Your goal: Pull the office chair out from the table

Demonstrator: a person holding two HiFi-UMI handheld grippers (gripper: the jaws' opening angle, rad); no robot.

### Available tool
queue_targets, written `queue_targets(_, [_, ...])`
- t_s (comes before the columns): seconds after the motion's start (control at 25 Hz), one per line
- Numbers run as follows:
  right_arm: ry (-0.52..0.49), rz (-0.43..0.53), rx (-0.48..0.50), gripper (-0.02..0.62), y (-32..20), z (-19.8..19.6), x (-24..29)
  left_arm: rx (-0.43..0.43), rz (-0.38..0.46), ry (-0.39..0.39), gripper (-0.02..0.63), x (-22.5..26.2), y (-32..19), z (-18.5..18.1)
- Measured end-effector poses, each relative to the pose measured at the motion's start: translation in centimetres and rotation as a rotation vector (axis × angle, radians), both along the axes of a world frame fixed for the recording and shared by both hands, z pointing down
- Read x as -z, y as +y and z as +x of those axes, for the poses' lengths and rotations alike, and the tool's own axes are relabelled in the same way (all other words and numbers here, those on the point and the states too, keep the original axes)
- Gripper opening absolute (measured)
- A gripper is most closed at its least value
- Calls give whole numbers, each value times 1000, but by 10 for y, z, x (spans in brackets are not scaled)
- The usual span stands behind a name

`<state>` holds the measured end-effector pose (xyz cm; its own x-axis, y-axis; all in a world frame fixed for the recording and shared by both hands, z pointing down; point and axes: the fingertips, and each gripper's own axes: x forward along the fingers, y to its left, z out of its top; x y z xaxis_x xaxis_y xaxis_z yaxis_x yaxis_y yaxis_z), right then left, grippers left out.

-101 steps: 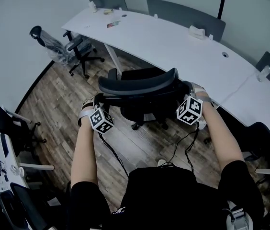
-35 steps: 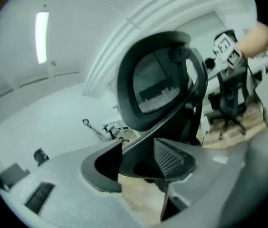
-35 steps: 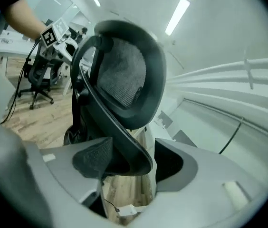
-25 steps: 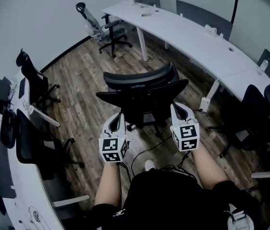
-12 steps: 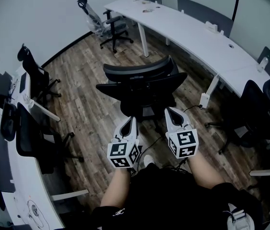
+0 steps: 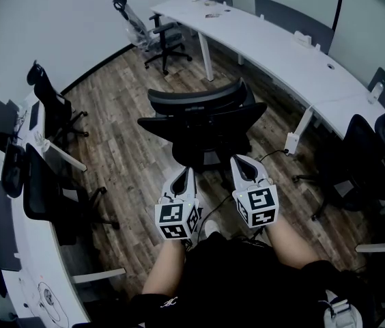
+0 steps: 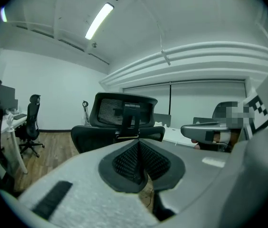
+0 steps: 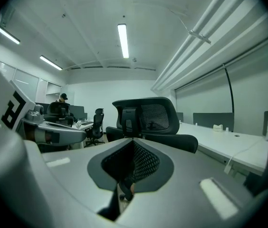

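The black office chair stands on the wooden floor, well apart from the long white curved table, its mesh back toward me. My left gripper and right gripper hover side by side just short of the chair's back, touching nothing. Both are shut and empty. In the left gripper view the chair rises beyond the shut left gripper. In the right gripper view the chair stands past the shut right gripper.
More black chairs stand at the left, the far end and the right. A second white desk runs along the left. A cable lies on the floor by my feet. A person sits far off.
Four seconds ago both grippers held the chair's back near the table. Over the last second both grippers drew back toward me, away from the chair, which stayed put.
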<state>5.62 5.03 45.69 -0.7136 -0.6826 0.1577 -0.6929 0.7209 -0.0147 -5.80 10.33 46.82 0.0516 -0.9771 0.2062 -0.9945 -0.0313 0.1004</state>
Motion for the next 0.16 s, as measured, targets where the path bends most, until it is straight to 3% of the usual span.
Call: queue_targets(0.16, [12, 10, 12, 6, 2, -1, 3, 1, 0, -46, 11, 3, 1, 7])
